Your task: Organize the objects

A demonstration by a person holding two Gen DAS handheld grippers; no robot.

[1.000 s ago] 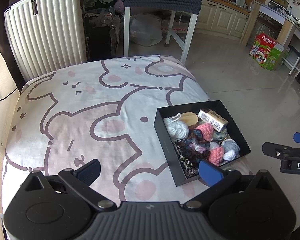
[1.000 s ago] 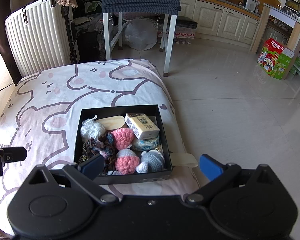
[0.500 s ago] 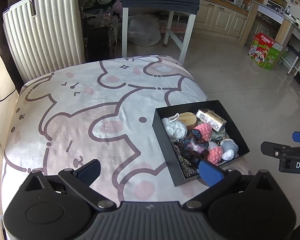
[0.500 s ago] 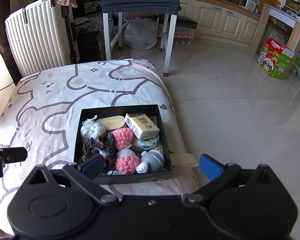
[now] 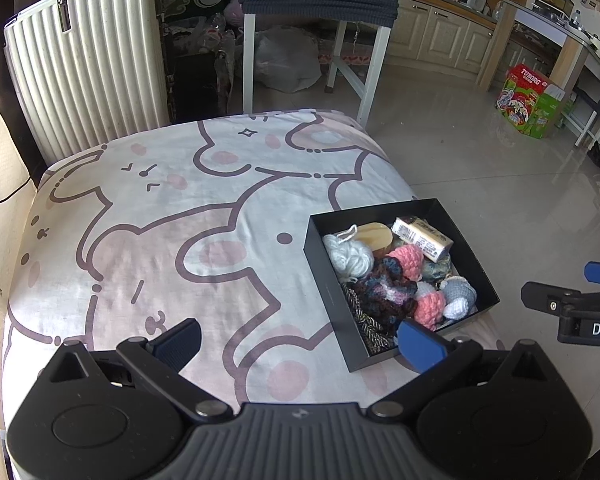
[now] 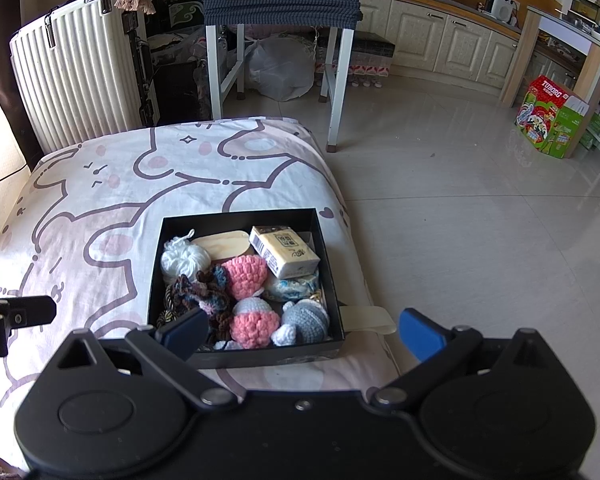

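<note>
With both tongs, left tongs (image 5: 298, 342) and right tongs (image 6: 302, 332), spread wide and empty, we would pinch the soft, light pink crochet ball (image 6: 245, 275) in the black box (image 6: 236, 216) near the bed's (image 6: 100, 184) right edge across its middle.

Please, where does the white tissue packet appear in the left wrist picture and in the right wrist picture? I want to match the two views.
Left wrist view: the white tissue packet lies right of centre, at the far right corner inside the black box.
Right wrist view: it lies near the middle, also at the far right corner of the box.
Shared landmark: the white ribbed suitcase, upper left in both views.
</note>
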